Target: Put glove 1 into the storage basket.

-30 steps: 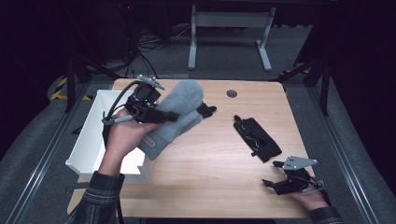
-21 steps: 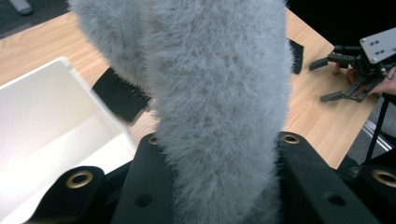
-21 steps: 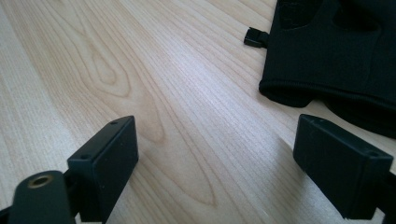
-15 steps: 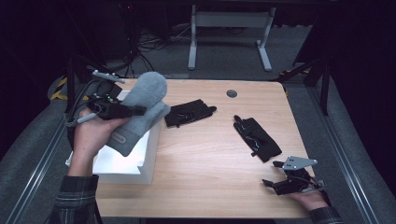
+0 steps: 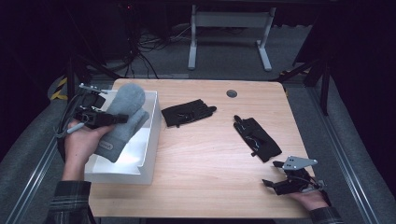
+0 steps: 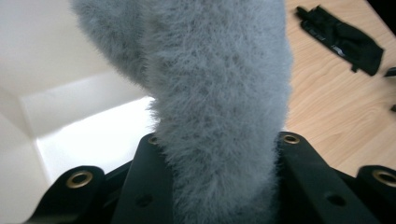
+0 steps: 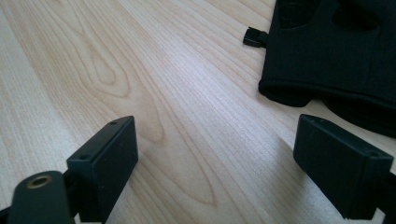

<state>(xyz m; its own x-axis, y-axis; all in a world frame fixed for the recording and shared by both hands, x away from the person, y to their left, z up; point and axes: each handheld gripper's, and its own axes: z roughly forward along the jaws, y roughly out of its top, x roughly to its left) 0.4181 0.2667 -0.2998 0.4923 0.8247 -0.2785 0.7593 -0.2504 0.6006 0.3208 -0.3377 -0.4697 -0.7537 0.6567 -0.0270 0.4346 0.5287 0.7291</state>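
The grey fuzzy mitten (image 5: 122, 116) is hanging over the open white bin (image 5: 148, 154) at the table's left edge, clamped across its middle by the left gripper (image 5: 105, 119), whose jaws are closing on the fleece from both sides, as the left gripper view makes plain around the mitten (image 6: 215, 107). A second ago the mitten was being carried above the bare wood, nearer the middle of the table; half a second ago it was reaching the bin's near corner; now it is sitting squarely above the bin's white interior, so the carry is looking finished and the next thing called for is likely a lowering and a letting go. Its long axis is running diagonally in the high view: the rounded fingertip end is pointing up and away toward the far-left corner, while the cuff end with its small label is dipping down toward the person and the bin floor. Two black gloves are waiting on the table (image 5: 210, 158), one (image 5: 187, 112) just right of the bin, the other (image 5: 258, 137) farther right. The right gripper (image 5: 285, 184) is resting by the near-right edge, jaws spread wide and holding nothing, with that second glove's cuff (image 7: 336, 60) lying just beyond it.
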